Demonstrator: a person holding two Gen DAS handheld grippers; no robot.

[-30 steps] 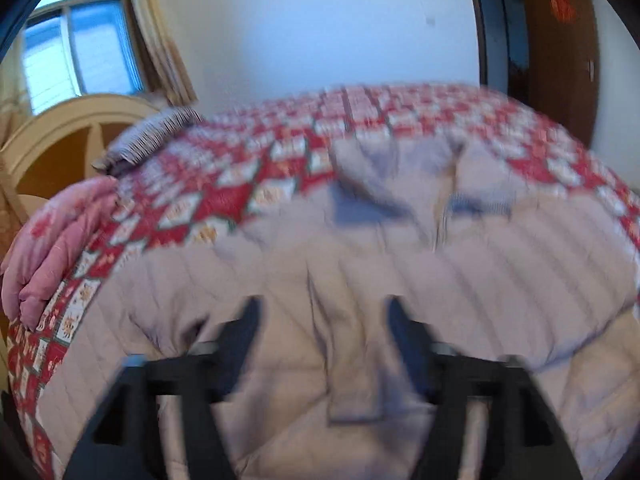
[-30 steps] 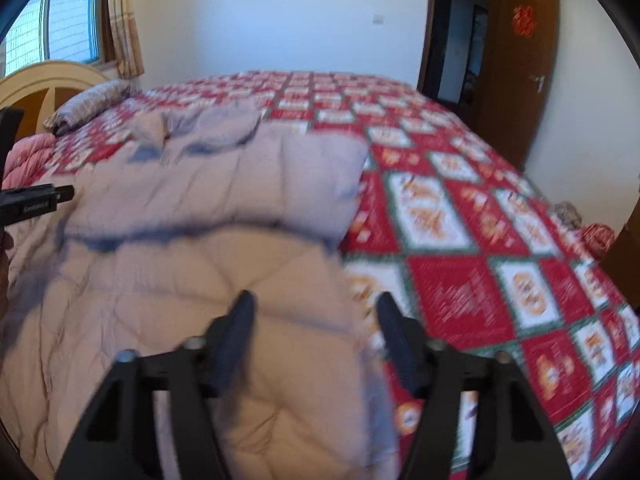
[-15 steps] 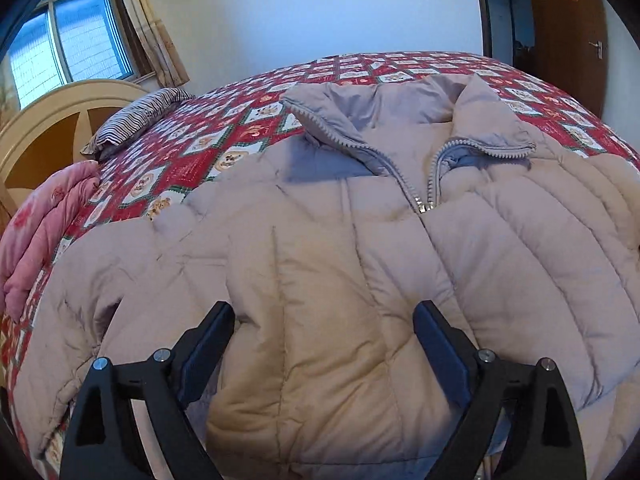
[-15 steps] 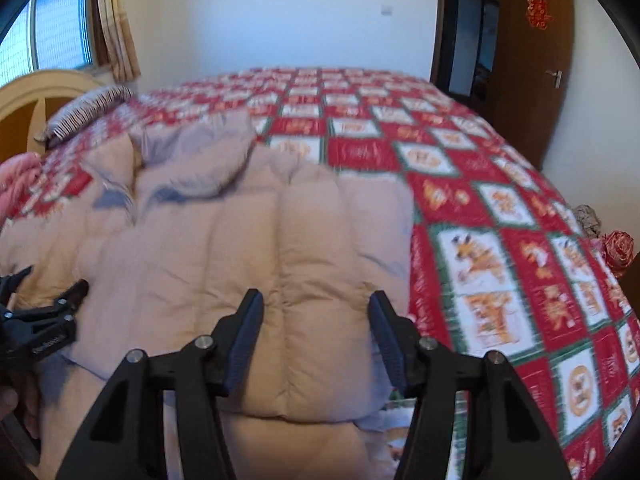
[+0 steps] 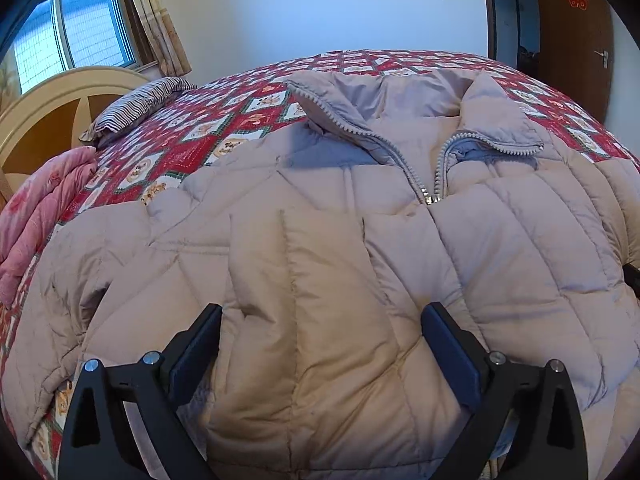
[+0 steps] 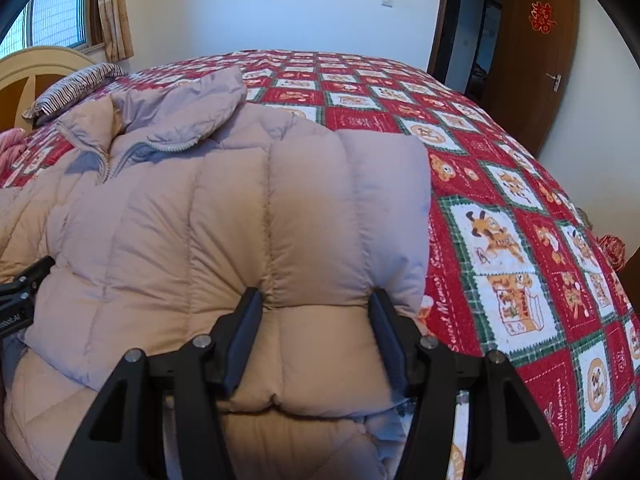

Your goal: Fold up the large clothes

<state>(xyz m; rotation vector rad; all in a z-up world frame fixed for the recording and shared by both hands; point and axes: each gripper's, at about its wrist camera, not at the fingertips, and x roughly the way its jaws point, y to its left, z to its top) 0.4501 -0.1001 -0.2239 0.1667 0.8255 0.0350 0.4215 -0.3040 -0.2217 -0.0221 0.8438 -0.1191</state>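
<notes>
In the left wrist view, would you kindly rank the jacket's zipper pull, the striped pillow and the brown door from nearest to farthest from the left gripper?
From the left gripper, over the jacket's lower front:
1. Zipper pull, just ahead, slightly right, at the jacket's chest.
2. Striped pillow, far left on the bed by the headboard.
3. Brown door, beyond the bed, upper right.

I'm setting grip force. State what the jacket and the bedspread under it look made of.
Jacket: beige, matte woven shell, probably nylon or polyester, over puffy fill; stitched quilting channels bulge between the seams. Bedspread: flat, printed red-and-white fabric, likely cotton, lightly quilted; fibre uncertain.
</notes>
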